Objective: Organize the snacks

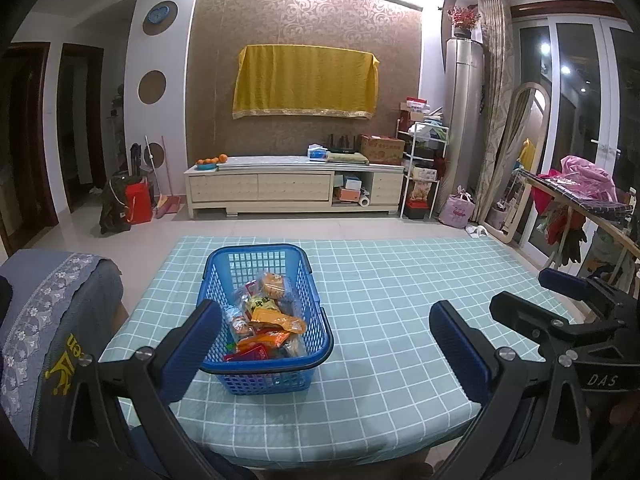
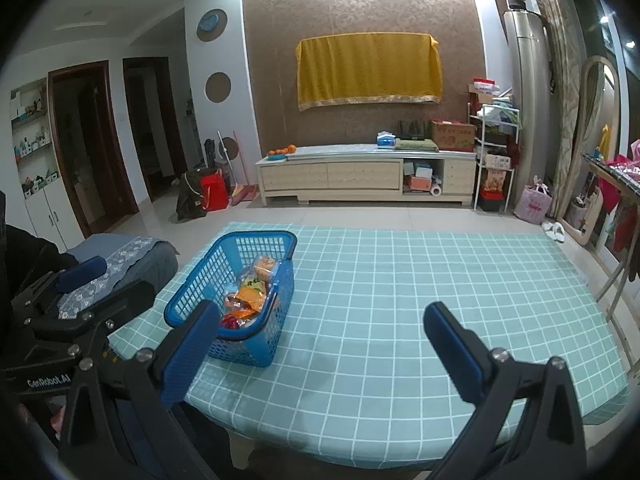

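Both grippers hang over the near edge of the table with jaws spread wide and nothing between them: the left gripper [image 1: 326,336] just in front of the basket, the right gripper [image 2: 320,340] over bare cloth to the basket's right.

One blue basket [image 1: 310,280] stands on the table [image 1: 400,288] in its left half, near the near edge. Its long axis runs from the near edge toward the far edge, one short end facing the grippers. A dark handle lies folded along the rim. Inside is a loose heap of snack packets [image 1: 266,320], orange, yellow, red and clear; they overlap too much to count, perhaps seven or eight.

The table carries a teal cloth with a white grid. Left of it stands a chair [image 1: 48,320] under a grey lace-trimmed cover. Beyond the tiled floor a low cream cabinet [image 1: 292,188] stands against a brown patterned wall, one yellow cloth [image 1: 306,82] hung above it.
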Demonstrator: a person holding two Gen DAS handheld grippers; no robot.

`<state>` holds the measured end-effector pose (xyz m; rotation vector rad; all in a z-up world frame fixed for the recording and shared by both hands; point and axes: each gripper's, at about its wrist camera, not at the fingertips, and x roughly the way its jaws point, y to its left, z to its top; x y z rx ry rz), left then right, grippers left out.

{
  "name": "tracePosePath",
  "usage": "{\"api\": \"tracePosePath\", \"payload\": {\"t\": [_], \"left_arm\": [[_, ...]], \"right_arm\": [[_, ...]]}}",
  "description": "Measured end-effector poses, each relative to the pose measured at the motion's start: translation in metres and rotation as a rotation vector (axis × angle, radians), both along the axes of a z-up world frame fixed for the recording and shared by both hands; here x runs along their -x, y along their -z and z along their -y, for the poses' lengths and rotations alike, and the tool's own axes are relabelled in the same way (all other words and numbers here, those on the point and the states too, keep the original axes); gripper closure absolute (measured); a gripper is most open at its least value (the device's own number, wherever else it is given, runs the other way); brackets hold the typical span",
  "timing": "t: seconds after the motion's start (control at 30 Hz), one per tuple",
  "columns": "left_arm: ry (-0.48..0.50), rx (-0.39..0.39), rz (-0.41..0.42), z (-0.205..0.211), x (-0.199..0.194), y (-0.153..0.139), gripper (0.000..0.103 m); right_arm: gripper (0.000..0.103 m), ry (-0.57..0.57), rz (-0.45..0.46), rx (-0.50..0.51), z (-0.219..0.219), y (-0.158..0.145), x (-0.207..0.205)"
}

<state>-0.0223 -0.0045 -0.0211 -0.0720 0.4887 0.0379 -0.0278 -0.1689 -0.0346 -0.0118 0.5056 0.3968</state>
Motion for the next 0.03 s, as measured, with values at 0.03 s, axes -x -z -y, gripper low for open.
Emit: {"api": "tracePosePath", "payload": {"t": [0.03], "left_arm": [[0.001, 0.002, 0.001, -0.0001, 0.0003, 0.0001, 0.000]], "right_arm": [[0.000, -0.001, -0.003, -0.001, -0.0001, 0.0001, -0.0001]]}}
